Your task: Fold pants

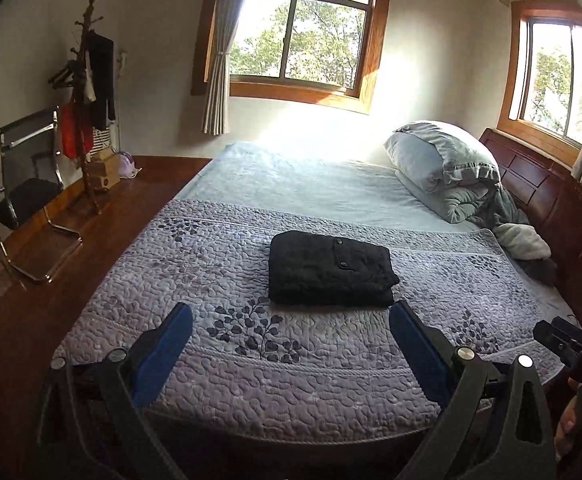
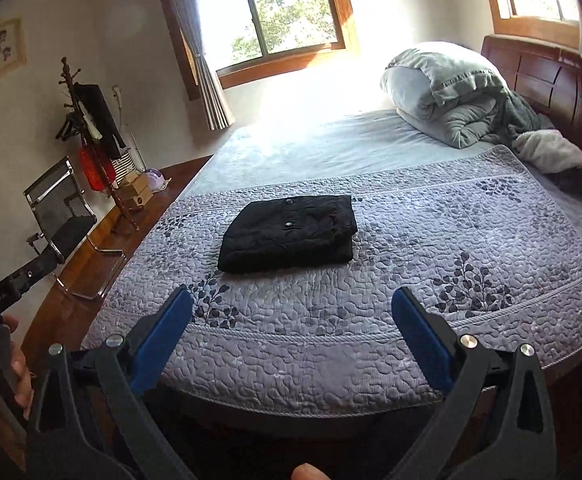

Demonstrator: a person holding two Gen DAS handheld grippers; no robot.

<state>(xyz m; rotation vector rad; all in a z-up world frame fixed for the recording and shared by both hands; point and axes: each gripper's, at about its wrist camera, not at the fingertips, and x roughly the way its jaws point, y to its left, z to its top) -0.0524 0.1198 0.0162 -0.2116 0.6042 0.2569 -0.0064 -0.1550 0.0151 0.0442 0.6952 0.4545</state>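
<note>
Folded pants on a bed, seen from both wrist cameras. The black pants (image 1: 331, 270) (image 2: 289, 234) lie folded into a compact rectangular bundle on the grey-lilac quilted bedspread (image 1: 291, 392) (image 2: 431, 240), near its middle, with two snap buttons showing on the top layer. The left gripper (image 1: 291, 320) hangs above the near part of the bed, its blue-padded fingers (image 1: 177, 330) spread wide with nothing between them; the pants lie beyond the fingertips, untouched. The right gripper (image 2: 291, 304) is likewise held clear of the bedspread, its fingers (image 2: 413, 314) wide apart and empty, the bundle lying ahead and slightly left of centre. In the right wrist view, a hand (image 2: 13, 364) at the left edge grips the handle of the other gripper. At the head of the bed a rolled grey duvet (image 1: 447, 168) (image 2: 443, 88) rests against the dark wooden headboard (image 1: 531, 176) (image 2: 551, 76). A chrome-framed chair (image 1: 27, 192) (image 2: 61, 212) and a coat stand (image 1: 87, 96) (image 2: 91, 136) stand on the wooden floor (image 1: 31, 288) beside the bed.
</note>
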